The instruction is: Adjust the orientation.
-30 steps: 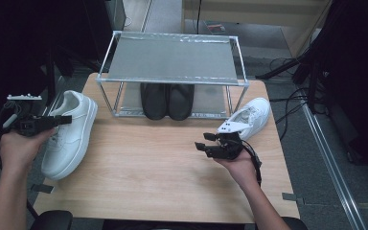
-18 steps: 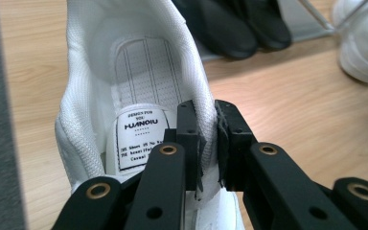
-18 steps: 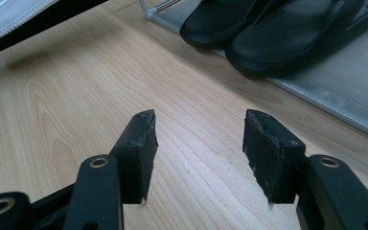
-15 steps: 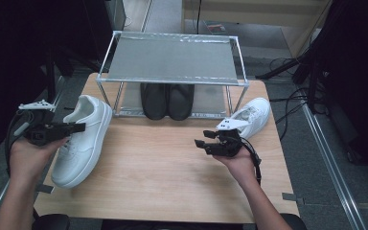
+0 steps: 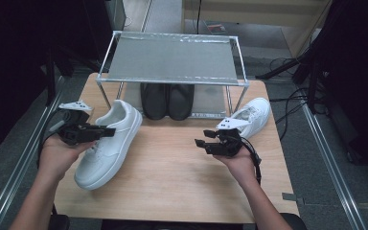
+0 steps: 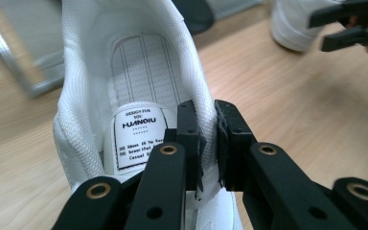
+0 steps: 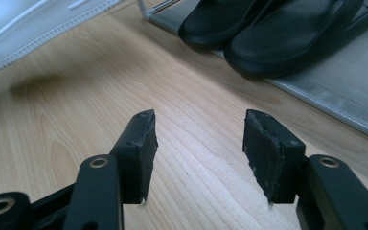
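The left gripper [image 5: 106, 130] is clamped on the heel collar of a white sneaker [image 5: 111, 142], one jaw inside the shoe and one outside, as seen in the left gripper view [image 6: 206, 139]. The right gripper [image 5: 202, 142] is held above the table [image 5: 172, 182] with jaws apart and nothing between them. A second white sneaker [image 5: 253, 113] lies just behind it, black slippers [image 5: 167, 100] ahead under the rack [image 5: 172, 60].

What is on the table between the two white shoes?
Between the white shoe in the left gripper and the other white shoe is bare wood of the table, plus the open right gripper, seen in the high view.
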### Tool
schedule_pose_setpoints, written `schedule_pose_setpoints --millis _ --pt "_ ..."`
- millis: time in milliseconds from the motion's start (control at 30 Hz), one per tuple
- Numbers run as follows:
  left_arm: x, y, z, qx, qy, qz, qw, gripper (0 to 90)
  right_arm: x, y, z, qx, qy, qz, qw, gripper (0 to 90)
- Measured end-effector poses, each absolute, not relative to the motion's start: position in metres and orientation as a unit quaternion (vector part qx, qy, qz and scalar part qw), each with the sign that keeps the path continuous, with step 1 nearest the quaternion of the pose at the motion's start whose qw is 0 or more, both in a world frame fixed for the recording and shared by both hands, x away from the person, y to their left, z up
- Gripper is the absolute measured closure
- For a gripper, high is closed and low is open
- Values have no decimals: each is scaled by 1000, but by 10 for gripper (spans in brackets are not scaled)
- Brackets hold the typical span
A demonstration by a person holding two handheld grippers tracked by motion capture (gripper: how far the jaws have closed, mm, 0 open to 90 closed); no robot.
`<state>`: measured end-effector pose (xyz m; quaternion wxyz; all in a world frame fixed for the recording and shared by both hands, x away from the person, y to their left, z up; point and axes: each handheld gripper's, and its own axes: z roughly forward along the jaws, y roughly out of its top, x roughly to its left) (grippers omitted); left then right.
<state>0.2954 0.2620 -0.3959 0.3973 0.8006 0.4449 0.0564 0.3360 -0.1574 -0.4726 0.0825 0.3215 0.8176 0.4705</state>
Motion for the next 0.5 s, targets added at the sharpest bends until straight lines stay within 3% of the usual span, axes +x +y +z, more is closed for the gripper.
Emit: schedule_pose_setpoints --millis 500 --pt "315 162 -430 846 367 -12 387 823 330 -161 -473 321 818 468 88 469"
